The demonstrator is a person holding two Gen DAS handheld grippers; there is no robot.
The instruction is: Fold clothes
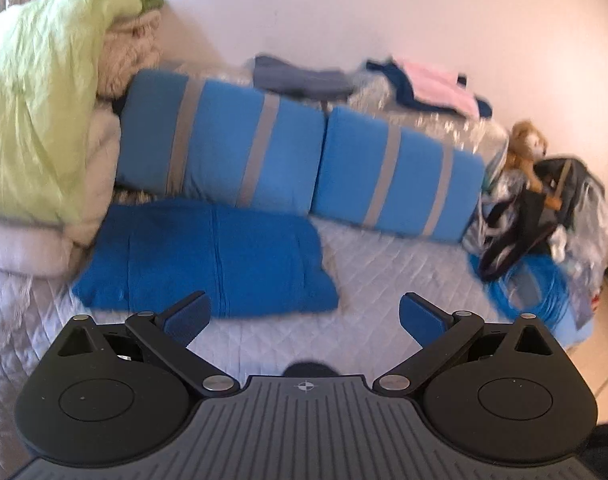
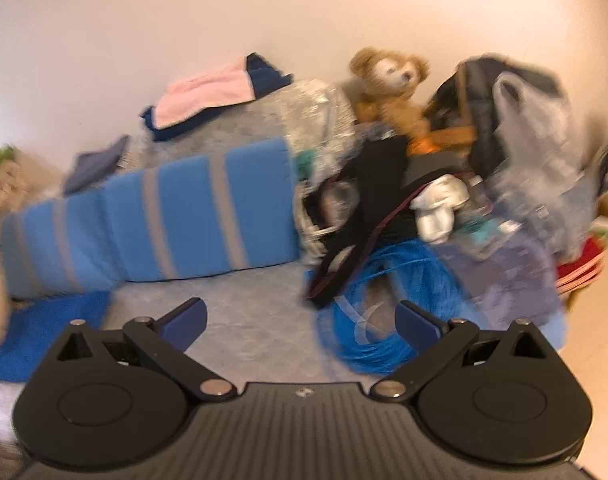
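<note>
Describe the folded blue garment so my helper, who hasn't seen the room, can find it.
Find the two striped cushions leaning along the bed. The blue garment lies flat on the quilt before the left one. It is plain deep blue, unstriped.

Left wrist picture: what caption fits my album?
Open left gripper hovers over a folded blue garment on the bed.

My bed, under a pale quilted cover, carries a folded blue garment, two blue striped cushions behind it, a green duvet at left, and a blue mesh hamper beneath heaped clothes.
</note>
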